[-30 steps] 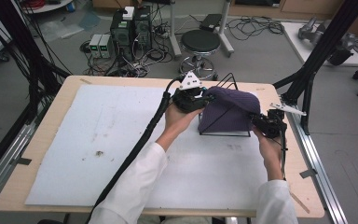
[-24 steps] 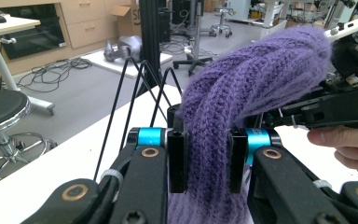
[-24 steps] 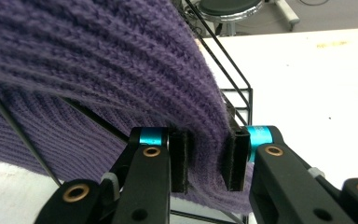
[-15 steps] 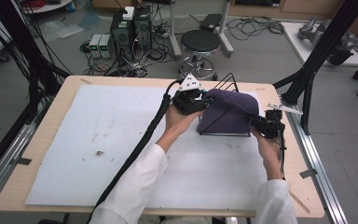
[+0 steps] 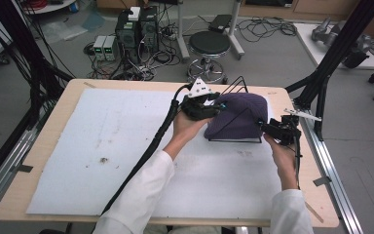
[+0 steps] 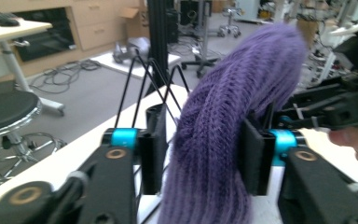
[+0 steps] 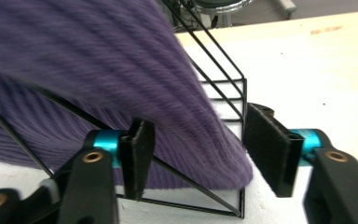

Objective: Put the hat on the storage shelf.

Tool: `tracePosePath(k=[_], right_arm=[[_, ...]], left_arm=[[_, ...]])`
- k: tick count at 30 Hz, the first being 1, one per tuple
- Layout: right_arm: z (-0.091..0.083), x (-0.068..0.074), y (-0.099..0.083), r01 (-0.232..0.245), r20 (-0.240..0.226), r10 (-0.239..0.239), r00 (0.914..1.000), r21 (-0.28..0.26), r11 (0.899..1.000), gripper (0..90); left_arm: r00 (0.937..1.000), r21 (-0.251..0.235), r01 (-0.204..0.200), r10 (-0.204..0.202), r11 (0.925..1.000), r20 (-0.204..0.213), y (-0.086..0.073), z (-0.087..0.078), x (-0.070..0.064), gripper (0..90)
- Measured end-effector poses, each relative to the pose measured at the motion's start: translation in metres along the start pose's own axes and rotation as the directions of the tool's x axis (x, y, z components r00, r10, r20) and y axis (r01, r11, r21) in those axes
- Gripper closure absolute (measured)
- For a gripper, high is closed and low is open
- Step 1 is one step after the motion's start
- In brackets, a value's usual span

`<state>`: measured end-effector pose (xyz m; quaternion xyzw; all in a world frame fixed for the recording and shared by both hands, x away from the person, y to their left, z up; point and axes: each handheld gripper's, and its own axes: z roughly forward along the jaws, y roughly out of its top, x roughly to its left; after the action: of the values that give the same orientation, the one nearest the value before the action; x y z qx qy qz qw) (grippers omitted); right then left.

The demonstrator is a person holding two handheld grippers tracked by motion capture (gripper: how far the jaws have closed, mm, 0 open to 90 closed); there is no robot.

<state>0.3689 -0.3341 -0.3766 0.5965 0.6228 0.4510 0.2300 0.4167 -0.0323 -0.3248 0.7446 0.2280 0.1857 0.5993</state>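
**Purple knit hat on a wire stand, a gripper at each side**

A pale wooden table (image 5: 53, 126) carries a white foam sheet (image 5: 102, 156), matte and lightly smudged. At about two o'clock on the table stands a thin black wire frame (image 5: 233, 140) with straight rods meeting in angular corners. Draped over it is a purple hat (image 5: 238, 117), a soft dome of chunky ribbed yarn.

The left gripper (image 5: 207, 108), black with a grey three-cornered plate, sits at the hat's nine o'clock side. In the left gripper view its jaws stand fairly narrow, with a fold of the knit (image 6: 223, 140) running between them. The right-hand pad (image 6: 254, 156) touches the yarn. The other pad appears slightly apart from it, so whether the fabric is truly pinched cannot be told.

The right gripper (image 5: 272, 130) is at the hat's four o'clock edge. Its flat black foam pads (image 7: 270, 147) are spread wide, straddling the hat's lower rim (image 7: 214, 149) and the frame's corner (image 7: 242, 116).

A round black stool (image 5: 209, 44) stands beyond the table at twelve o'clock.
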Motion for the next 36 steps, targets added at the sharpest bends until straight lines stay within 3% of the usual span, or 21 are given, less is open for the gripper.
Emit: tracePosePath(k=[6, 12, 13, 15, 19, 24, 28, 36], right_arm=[[-0.008, 0.005, 0.004, 0.015, -0.028, -0.017, 0.9995, -0.065, 0.998, 30.8], [-0.014, 0.014, 0.006, 0.052, 0.015, -0.050, 0.9986, -0.126, 0.991, 25.4], [-0.016, 0.016, 0.007, 0.064, 0.026, -0.061, 0.9978, -0.160, 0.985, 24.6], [-0.018, 0.018, 0.007, 0.066, 0.028, -0.062, 0.9977, -0.175, 0.982, 24.5], [-0.025, 0.023, 0.009, 0.070, 0.044, -0.061, 0.9972, -0.246, 0.967, 22.2], [-0.034, 0.030, 0.010, 0.089, 0.064, -0.072, 0.9954, -0.330, 0.940, 19.8], [-0.039, 0.034, 0.010, 0.093, 0.054, -0.079, 0.9954, -0.359, 0.929, 17.5], [-0.048, 0.047, 0.008, 0.143, 0.086, -0.119, 0.9892, -0.397, 0.907, 13.3]], left_arm=[[0.9999, -0.017, -0.006, 0.006, 0.9998, -0.011, 0.003, -0.005, 0.001, 48.1], [0.9987, -0.032, -0.027, 0.026, 0.9991, -0.045, 0.007, -0.010, -0.001, 42.1], [0.9981, -0.036, -0.035, 0.034, 0.9987, -0.051, 0.008, -0.012, -0.001, 40.3], [0.9975, -0.051, -0.041, 0.038, 0.9978, -0.059, 0.009, -0.014, -0.003, 40.0], [0.9968, -0.079, -0.043, 0.037, 0.9960, -0.070, 0.013, -0.019, -0.003, 38.3], [0.9952, -0.098, -0.054, 0.045, 0.9937, -0.086, 0.016, -0.028, -0.003, 37.1], [0.9945, -0.107, -0.063, 0.053, 0.9922, -0.091, 0.017, -0.035, -0.003, 37.1], [0.9933, -0.139, -0.055, 0.040, 0.9887, -0.108, 0.014, -0.054, 0.001, 35.6]])
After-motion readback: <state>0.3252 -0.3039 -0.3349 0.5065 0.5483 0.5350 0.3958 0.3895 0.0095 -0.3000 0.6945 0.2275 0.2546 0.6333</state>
